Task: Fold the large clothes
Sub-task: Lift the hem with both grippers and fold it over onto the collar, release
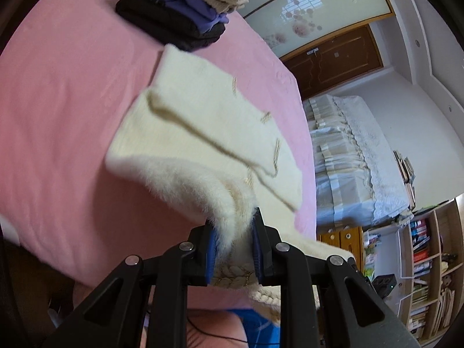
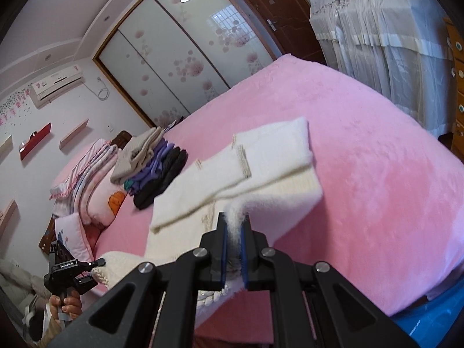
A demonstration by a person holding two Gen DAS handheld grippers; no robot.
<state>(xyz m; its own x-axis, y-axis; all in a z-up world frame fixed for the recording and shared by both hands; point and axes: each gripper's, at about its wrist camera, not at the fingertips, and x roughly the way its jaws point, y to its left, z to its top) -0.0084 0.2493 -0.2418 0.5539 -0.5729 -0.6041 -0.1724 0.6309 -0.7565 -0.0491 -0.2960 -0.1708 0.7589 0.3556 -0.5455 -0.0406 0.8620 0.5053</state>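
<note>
A fluffy cream sweater (image 1: pixel 203 133) lies partly folded on the pink bed (image 1: pixel 58 116), sleeves laid across its body. My left gripper (image 1: pixel 233 232) is shut on the sweater's near hem and lifts it off the bed. My right gripper (image 2: pixel 235 232) is shut on the other near corner of the sweater (image 2: pixel 237 168), also raised. The left gripper (image 2: pixel 72 272) shows in the right wrist view at lower left, held by a hand, with sweater fabric at its tip.
A stack of folded clothes (image 1: pixel 179 8), black, purple and beige, sits behind the sweater; it also shows in the right wrist view (image 2: pixel 150 165). Pillows and folded bedding (image 2: pixel 87 191) lie at the head of the bed. A curtained cabinet (image 1: pixel 353 156) and bookshelf (image 1: pixel 429 261) stand beside the bed.
</note>
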